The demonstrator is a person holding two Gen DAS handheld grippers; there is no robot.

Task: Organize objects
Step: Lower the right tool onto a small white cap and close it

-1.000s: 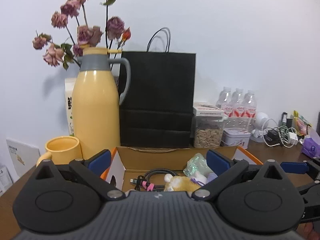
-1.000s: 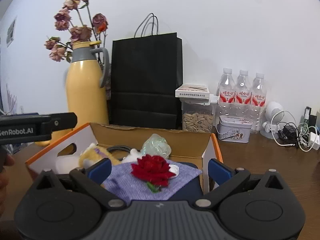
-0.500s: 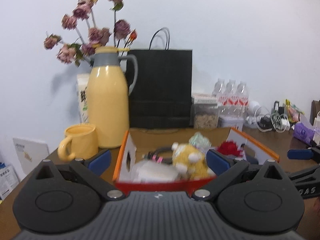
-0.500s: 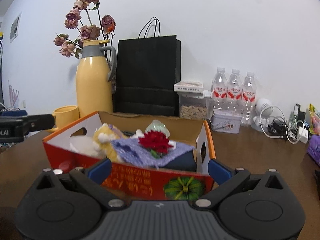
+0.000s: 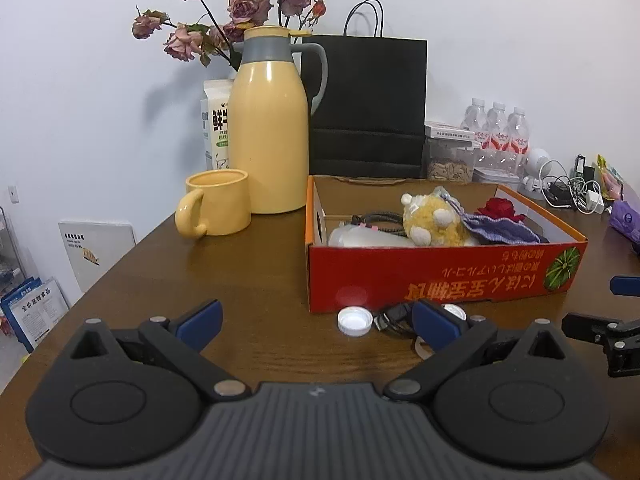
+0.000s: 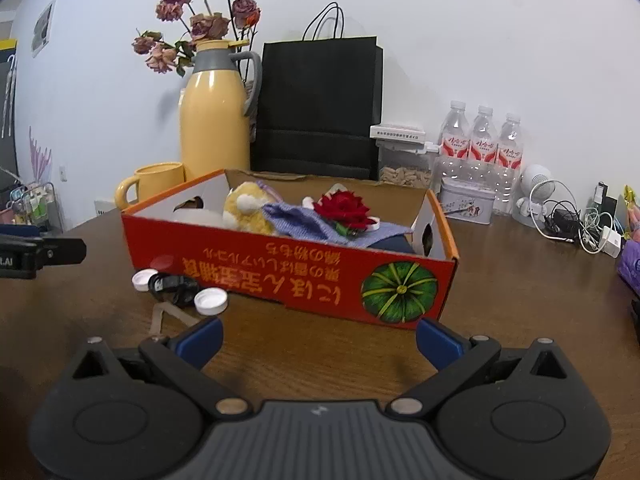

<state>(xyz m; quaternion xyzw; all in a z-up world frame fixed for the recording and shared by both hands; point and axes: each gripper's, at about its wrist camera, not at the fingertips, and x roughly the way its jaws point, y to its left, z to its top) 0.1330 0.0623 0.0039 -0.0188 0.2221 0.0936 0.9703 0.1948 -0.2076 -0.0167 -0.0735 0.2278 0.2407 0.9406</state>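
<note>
Both claws spread, nothing held; red cardboard box sits on the brown wooden counter.

My left claw and right claw hover low before the box, jaws wide apart. Inside the box: yellow plush toy, purple knitted cloth, red fabric rose. Two white bottle caps flank what looks like a coiled black cable, just beside the box's front wall. Yellow ceramic mug stands left of it.

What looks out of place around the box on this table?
Two white bottle caps and a coiled black cable lie loose on the table against the front of the red box; its printing reads upside down.
</note>
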